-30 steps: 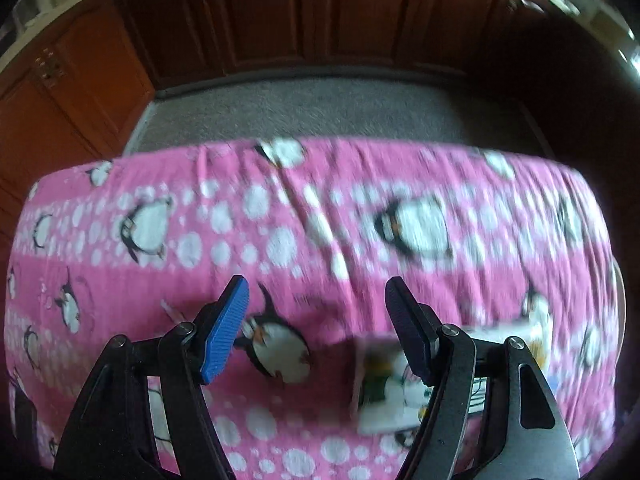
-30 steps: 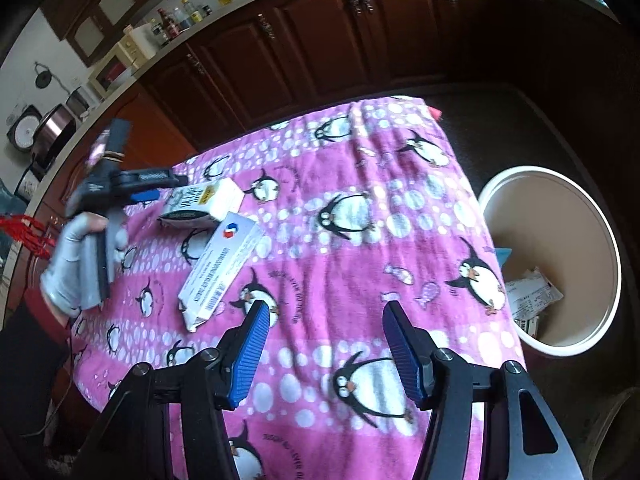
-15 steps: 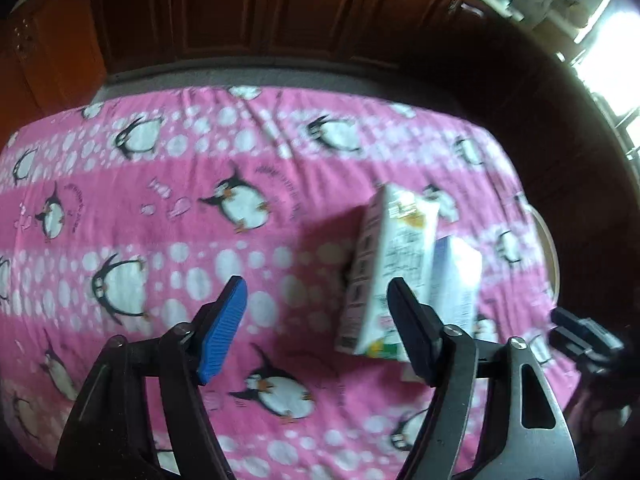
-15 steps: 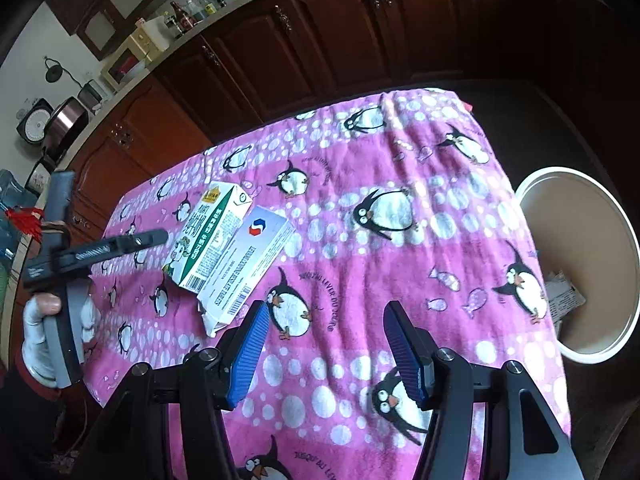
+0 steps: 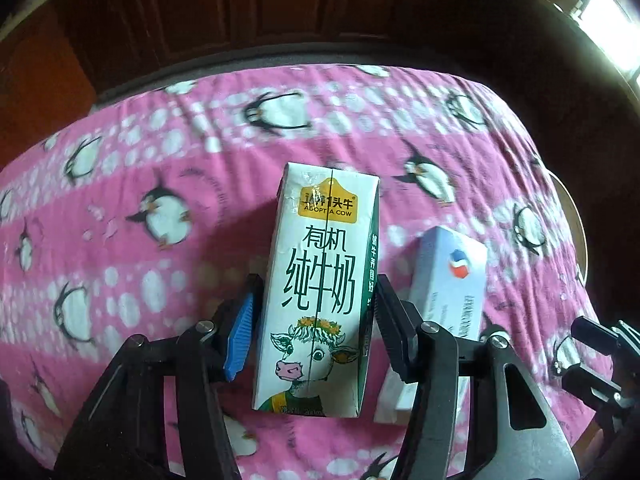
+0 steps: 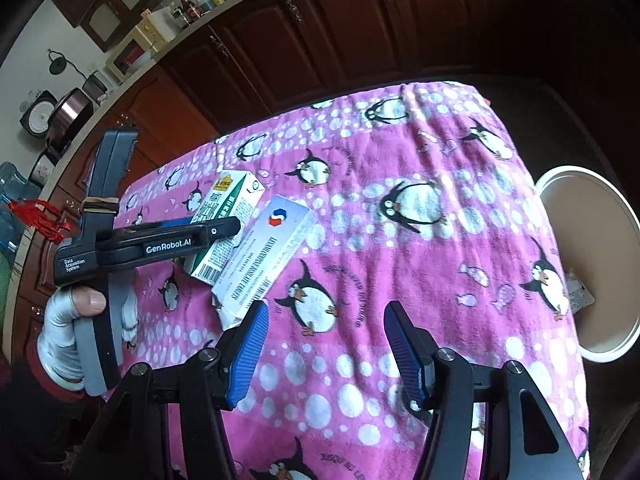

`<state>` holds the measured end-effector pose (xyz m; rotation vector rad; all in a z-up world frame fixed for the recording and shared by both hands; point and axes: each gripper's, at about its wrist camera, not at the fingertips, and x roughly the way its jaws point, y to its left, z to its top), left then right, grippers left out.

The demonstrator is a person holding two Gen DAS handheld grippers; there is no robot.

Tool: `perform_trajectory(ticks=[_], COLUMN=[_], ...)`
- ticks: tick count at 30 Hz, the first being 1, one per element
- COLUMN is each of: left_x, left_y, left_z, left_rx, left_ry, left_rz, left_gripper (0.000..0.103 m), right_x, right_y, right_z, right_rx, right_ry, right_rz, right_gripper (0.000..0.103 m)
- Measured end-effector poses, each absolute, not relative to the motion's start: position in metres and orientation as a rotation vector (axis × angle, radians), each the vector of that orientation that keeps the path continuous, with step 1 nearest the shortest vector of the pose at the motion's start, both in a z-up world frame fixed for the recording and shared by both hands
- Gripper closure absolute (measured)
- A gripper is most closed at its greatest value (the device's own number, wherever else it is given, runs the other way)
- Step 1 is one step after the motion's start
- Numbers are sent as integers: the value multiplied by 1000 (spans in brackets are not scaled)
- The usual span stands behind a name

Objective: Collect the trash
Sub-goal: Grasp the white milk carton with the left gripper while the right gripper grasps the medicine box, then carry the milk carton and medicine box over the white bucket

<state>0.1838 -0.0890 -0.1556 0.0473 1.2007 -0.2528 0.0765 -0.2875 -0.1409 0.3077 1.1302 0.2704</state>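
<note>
While lying flat on the pink penguin-print cloth (image 5: 168, 152), the carton is sitting between the left tongs.
Carton: white rectangular milk carton (image 5: 320, 292) with green Chinese lettering, a yellow "Adopt a Cow" badge and a cartoon cow wearing a flower crown; one side panel is showing green, another a barcode.
Carton's place: it is resting toward the cloth's left edge as the right wrist view shows it, well apart from the far edge.
Neighbour: pale blue-white flat cardboard box (image 5: 452, 284) with a red-and-blue emblem is lying just beside the carton, on its right.
Left gripper (image 5: 314, 320): its blue-padded fingers are flanking the carton's two sides; whether they are pressing it I cannot tell.
Right gripper (image 6: 324, 352): it is hovering over the cloth with fingers spread wide, holding nothing.
Bin: round cream-coloured bin (image 6: 592, 264) is standing off the cloth's right edge, with wrappers inside.
</note>
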Motion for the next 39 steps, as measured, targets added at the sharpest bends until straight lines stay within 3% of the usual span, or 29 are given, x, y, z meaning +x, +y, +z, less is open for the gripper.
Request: perform_trajectory(ticks=[9, 18, 21, 39], left_x=[156, 133, 130, 111], left_y=[-26, -10, -13, -61], left_z=[-138, -142, -144, -111], left_rx=[0, -30, -37, 36], left_ry=[1159, 1155, 1149, 1048], left_rz=[-175, -148, -149, -196], left_gripper=[49, 49, 49, 50], right_x=[126, 153, 148, 78], right_y=[-227, -174, -175, -245], right_z=[-165, -186, -186, -125], right_rx=[320, 120, 90, 202], right_ry=[1210, 1243, 1234, 1073], right_rz=[289, 243, 256, 334], right_gripper=[43, 43, 48, 54])
